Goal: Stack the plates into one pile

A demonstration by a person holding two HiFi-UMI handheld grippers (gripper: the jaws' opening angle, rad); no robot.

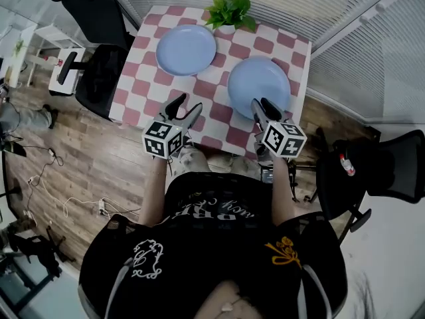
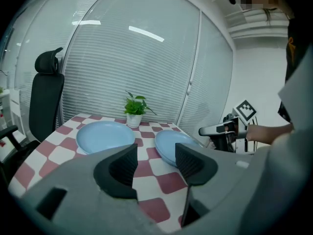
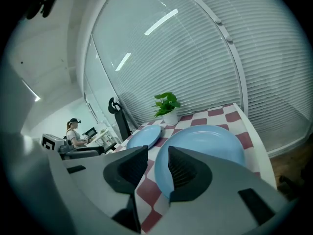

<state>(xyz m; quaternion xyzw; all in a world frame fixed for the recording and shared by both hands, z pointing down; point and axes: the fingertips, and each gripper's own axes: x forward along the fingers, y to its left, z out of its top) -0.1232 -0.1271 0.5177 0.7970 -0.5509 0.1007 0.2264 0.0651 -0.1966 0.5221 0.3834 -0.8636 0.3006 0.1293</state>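
**While two plates lie apart, both tongs hang empty at the table's near edge**

Though the pile is not yet begun, my left tongs [image 1: 188, 105] hover over the checked table [image 1: 143, 78]. Their jaws are spread, and the left gripper view shows only cloth in the gap. Ahead of them and a little to the left, well apart from their tips, lies the left plate [image 1: 186, 49], pale blue, flat and empty. Beyond both plates, at the far edge, a pot plant [image 1: 229, 8] stands in its small white pot. To its right and nearer me lies the right plate [image 1: 259, 78], also empty, close to its neighbour but not touching it.

My right tongs [image 1: 262, 105] are the nearer pair, with their tips at that plate's near rim, which lies straight ahead of them. Their jaws stand apart. The right gripper view shows the rim in the gap, but the pads do not press on it. Whether a tip touches the plate I cannot tell.

Being round, the plates have no long side to line up with. I judge that the coming move turns on that near rim: the right tongs would close on it, lift the plate and carry it left onto the other.
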